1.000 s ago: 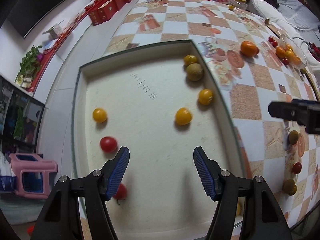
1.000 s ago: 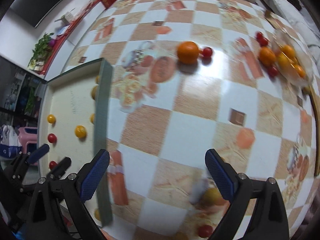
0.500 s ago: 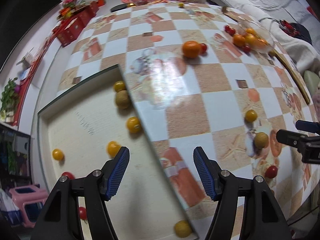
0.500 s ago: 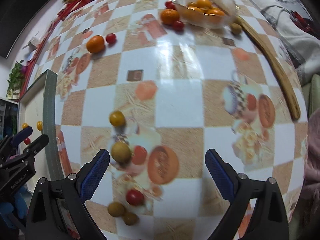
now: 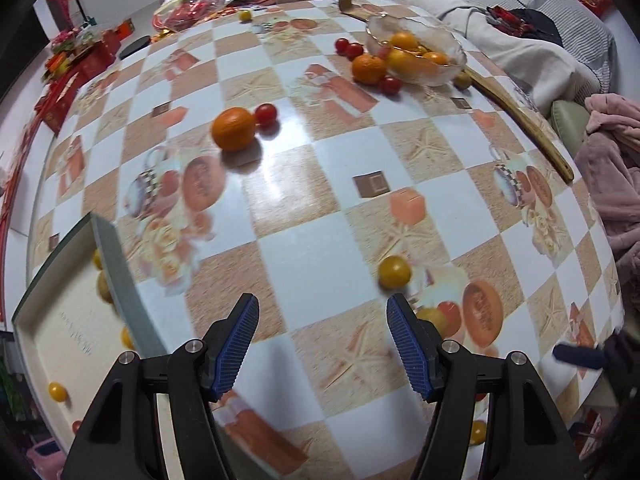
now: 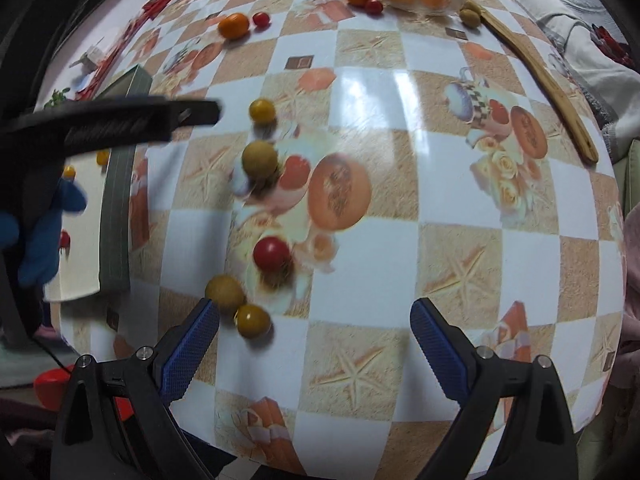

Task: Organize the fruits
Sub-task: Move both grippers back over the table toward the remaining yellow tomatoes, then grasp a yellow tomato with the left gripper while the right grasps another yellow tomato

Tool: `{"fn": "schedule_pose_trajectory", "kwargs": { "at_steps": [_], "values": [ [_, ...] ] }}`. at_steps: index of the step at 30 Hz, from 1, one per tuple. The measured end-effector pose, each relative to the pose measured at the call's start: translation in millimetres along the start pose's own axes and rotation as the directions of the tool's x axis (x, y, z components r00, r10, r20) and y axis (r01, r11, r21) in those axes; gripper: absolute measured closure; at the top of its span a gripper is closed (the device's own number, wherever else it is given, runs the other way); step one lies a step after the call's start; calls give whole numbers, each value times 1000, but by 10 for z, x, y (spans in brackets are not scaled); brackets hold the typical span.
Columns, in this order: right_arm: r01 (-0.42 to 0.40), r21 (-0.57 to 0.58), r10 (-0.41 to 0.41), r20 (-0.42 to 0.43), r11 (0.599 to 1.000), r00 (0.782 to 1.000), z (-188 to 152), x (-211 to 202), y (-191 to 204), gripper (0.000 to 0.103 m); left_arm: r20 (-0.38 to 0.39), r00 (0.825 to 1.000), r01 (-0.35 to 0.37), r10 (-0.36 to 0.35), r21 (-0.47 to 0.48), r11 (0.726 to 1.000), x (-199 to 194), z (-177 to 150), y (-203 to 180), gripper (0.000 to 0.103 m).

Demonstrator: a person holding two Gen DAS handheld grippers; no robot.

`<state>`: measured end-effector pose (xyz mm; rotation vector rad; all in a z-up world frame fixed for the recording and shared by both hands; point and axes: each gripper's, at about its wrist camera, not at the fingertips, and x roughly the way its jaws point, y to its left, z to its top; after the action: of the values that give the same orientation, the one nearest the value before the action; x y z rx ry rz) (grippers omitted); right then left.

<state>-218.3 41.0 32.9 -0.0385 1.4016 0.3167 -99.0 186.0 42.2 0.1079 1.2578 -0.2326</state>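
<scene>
Left tool point(image 5: 322, 334) and right tool point(image 6: 315, 338) both gape wide, empty, angled down over the checkered counter point(image 6: 380, 264).

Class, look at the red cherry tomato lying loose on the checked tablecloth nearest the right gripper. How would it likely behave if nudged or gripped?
The red cherry tomato looks round and smooth, so a nudge would probably send it rolling across the glossy tablecloth. Its skin appears shiny, so ribbed fingers may slip; squeezing hard could burst it.
</scene>
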Motion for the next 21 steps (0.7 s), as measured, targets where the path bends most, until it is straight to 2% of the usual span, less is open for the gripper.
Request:
{"fn": "schedule_pose_trajectory", "kwargs": {
  "at_steps": [5, 7, 9, 11, 16, 18, 20, 21],
  "values": [
    [7, -40, -7, -9, 999, 1000, -91, 75, 140, 6, -11, 1000, 15, -15, 13, 1000, 147, 109, -146, 35],
    [14, -62, -15, -15, 998, 1000, -116, 110, 198, 15, -12, 1000, 17, -17, 20, 1000, 199, 146, -193, 35],
    [19, -82, -21, -23, 996, 1000, -131, 145, 243, 27, -14, 1000, 13, -13, 26, 1000, 249, 170, -226, 35],
    [23, -100, -26, -29, 995, 999, -144, 189, 288, 33, -23, 1000, 20, -20, 26, 999, 300, 186, -245, 35],
    [53, -155, -55, -8, 986, 998, -157, 208, 405, 40, -36, 999, 9, -8, 18, 1000, 370, 195, -260, 36],
    [71, -174, -73, -2, 982, 997, -170, 227, 491, 47, -33, 999, 2, -1, 16, 1000, 371, 199, -263, 47],
    [91, -203, -91, 8, 975, 996, -188, 235, 592, 57, -31, 999, -12, 13, 20, 1000, 369, 206, -263, 51],
    [96, -214, -96, 10, 972, 995, -196, 242, 630, 61, -30, 999, -13, 14, 19, 1000, 371, 205, -265, 56]
  ]
}}
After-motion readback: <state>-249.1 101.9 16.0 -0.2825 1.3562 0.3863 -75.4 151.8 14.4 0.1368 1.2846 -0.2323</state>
